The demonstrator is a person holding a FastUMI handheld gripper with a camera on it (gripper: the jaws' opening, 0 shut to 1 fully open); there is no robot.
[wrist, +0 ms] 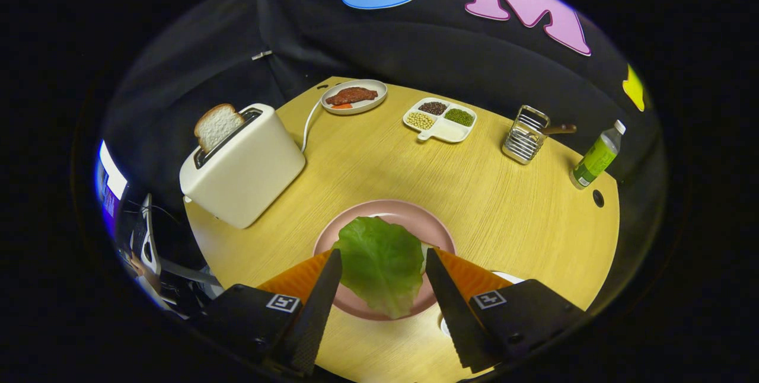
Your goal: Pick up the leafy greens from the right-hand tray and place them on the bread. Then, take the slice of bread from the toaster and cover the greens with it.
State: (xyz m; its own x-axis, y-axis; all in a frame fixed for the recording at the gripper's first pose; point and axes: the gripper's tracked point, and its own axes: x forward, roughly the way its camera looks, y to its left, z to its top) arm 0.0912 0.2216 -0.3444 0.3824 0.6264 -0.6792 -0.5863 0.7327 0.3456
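Note:
A green lettuce leaf (379,264) lies on the pink plate (415,220), just between my fingers. It covers the bread beneath it, of which thin white slivers (424,249) show at the leaf's edge. My gripper (384,252) is open, its fingers wide apart on either side of the leaf and not pressing on it. Beyond the plate to the left, the white toaster (243,163) stands with a slice of bread (216,125) sticking up out of its slot. A white tray (509,277) is mostly hidden behind my right finger.
At the back of the round wooden table (367,158) stand a plate with meat (354,96), a divided white dish of beans (440,119), a metal rack (525,134) and a green bottle (598,155). The toaster's cord (308,125) runs toward the meat plate.

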